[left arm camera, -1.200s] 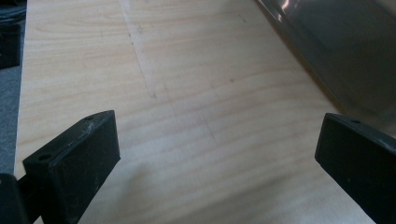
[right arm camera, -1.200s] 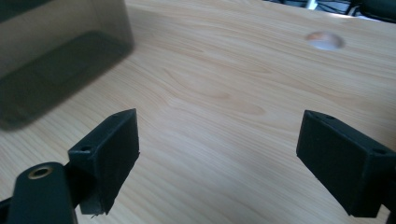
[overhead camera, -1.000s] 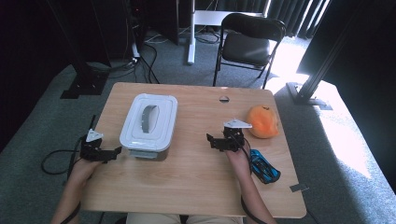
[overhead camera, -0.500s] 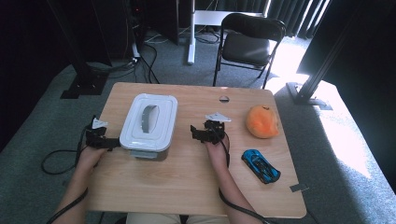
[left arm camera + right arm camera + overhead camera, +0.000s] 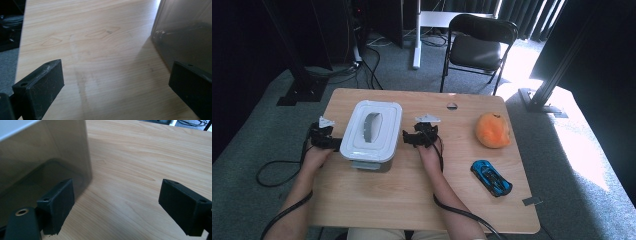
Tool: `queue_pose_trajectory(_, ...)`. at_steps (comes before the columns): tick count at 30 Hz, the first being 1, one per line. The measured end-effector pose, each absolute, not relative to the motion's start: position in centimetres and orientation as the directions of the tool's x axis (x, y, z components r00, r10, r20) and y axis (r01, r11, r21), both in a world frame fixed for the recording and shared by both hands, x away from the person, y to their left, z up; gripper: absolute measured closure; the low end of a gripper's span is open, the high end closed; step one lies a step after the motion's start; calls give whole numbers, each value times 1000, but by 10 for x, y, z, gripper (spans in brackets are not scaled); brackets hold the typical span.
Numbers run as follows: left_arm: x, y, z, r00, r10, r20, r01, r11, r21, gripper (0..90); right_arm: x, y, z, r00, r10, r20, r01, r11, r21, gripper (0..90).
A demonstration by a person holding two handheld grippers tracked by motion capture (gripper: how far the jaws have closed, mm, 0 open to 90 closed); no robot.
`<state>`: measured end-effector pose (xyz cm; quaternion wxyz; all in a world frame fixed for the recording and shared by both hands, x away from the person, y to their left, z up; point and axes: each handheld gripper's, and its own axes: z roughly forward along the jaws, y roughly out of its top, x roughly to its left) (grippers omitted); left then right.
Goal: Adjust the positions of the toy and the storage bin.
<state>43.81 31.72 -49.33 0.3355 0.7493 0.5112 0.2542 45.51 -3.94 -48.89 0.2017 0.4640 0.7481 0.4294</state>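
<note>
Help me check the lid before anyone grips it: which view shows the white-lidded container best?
The high view: the container shows whole, its white lid on, sitting between the left gripper and right gripper. The left gripper view catches just its smoky side wall at right; the right gripper view shows a wall and corner.

Gripper: left gripper (image 5: 116, 87), jaws rising from the lower left and lower right of the frame, wide apart, nothing between them.
Left jaw: scuffed black block, lower left, a round hole in its top face.
Right jaw: lower right, close to the box, contact unclear.
Box: box (image 5: 185, 32), upper right, translucent grey wall, standing on the table.
Table: table (image 5: 95, 50), pale wood grain, across the middle.
Floor: floor (image 5: 7, 62), grey, left edge.
</note>
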Motion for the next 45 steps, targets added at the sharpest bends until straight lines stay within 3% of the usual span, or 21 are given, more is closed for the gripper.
queue_pose_trajectory(11, 434, 299, -492, 406, 913, 33, 578, -285, 764, 4, 460, -31, -494, -522, 847, 100, 522, 225, 823, 143)
queue_pose_trajectory(25, 417, 273, -489, 394, 913, 108, 552, -329, 766, 5, 459, -45, -492, -563, 824, 59, 492, 278, 825, 190)
queue_pose_trajectory(45, 375, 216, -485, 507, 849, 147, 502, -430, 751, 5, 443, -104, -492, -657, 753, 51, 449, 336, 828, 222)
